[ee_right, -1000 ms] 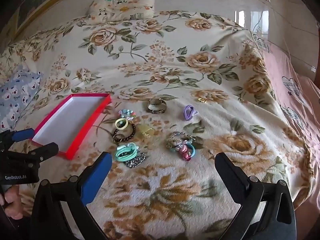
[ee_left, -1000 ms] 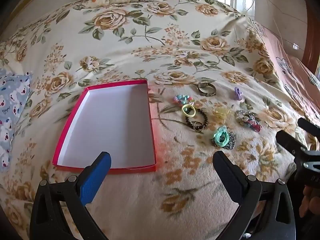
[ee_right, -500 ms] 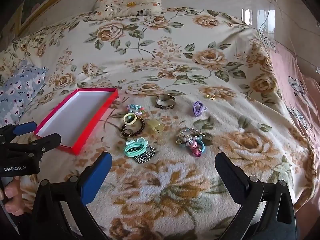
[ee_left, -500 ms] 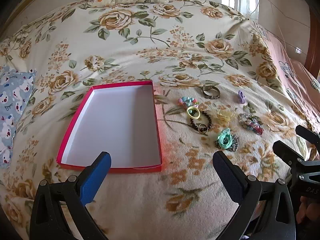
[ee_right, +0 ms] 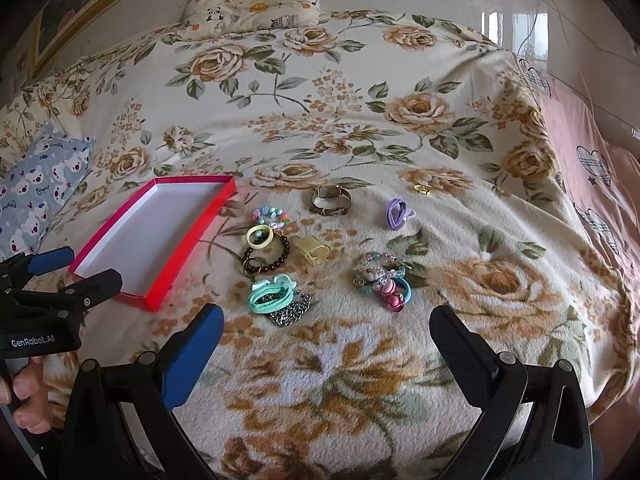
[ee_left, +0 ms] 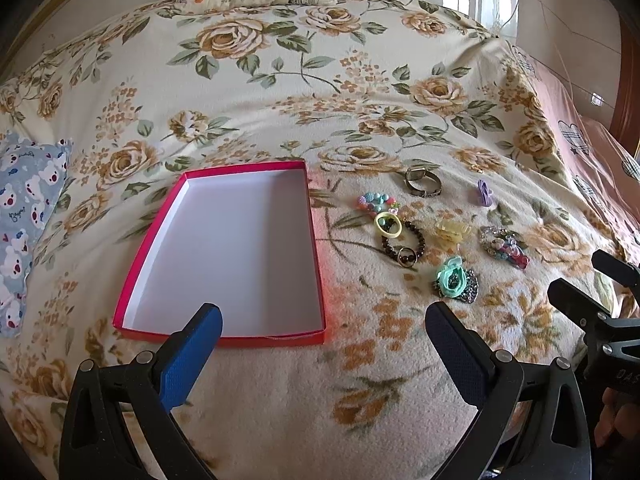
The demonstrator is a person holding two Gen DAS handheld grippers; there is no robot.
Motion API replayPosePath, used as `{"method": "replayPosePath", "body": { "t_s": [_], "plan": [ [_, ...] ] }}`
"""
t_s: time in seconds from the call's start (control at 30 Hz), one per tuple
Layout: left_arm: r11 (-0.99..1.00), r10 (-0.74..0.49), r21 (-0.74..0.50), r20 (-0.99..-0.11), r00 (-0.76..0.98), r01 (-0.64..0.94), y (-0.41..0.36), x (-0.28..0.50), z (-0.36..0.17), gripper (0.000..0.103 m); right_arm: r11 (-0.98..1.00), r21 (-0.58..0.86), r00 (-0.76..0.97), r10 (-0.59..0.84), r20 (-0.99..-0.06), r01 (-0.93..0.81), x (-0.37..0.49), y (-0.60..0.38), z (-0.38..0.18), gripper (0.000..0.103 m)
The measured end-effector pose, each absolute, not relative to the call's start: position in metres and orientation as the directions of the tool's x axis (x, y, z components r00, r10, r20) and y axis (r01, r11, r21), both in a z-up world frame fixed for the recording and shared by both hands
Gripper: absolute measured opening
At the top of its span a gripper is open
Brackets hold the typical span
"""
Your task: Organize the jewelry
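**A:** Hovering low over the floral blanket, both tools wait — the right gripper is spread wide with nothing between its fingers, and the left gripper hangs just as released in front of the red box, which holds nothing.

**B:** And the jewelry?

**A:** All of it lies on the blanket to the right of the box. Closest to the right gripper is the mint hair tie, resting on a silver chain. Beyond that, a dark bead bracelet touches a yellow ring, with a pastel bead bracelet just past them.

**B:** How would these handle?

**A:** Light, all of them, I'd judge. The chain looks limp and slippery, likely to spill from a pinch, so bunch it. The hair tie seems soft; squeeze across its loop. The bronze watch stands up in a stiff hoop, so grip the band side-on.

**B:** Anything delicate?

**A:** The translucent yellow claw clip may be brittle. The beaded cluster looks tangled, and the purple hair tie lies apart.
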State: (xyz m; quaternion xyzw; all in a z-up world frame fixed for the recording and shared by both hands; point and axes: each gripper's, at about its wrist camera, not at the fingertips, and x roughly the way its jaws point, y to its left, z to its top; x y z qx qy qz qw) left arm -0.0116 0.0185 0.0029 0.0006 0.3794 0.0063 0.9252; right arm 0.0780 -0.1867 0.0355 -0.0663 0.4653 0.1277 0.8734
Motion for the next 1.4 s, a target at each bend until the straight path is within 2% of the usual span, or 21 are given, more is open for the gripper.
{"method": "replayPosePath", "body": {
  "t_s": [0.8, 1.4],
  "plan": [
    [1.0, 0.006, 0.005, -0.708, 0.707, -0.004, 0.02, -0.007, 0.006, 0.102, 0.952, 0.047, 0.524, 0.208, -0.826, -0.303, 0.082, -0.185, 0.038, 0.103],
    [1.0, -0.019, -0.011, -0.735, 0.678, 0.016, 0.021, 0.037, -0.005, 0.102, 0.957, 0.077, 0.496, 0.213, -0.842, -0.28, 0.103, -0.193, 0.028, 0.102]
  ]
}}
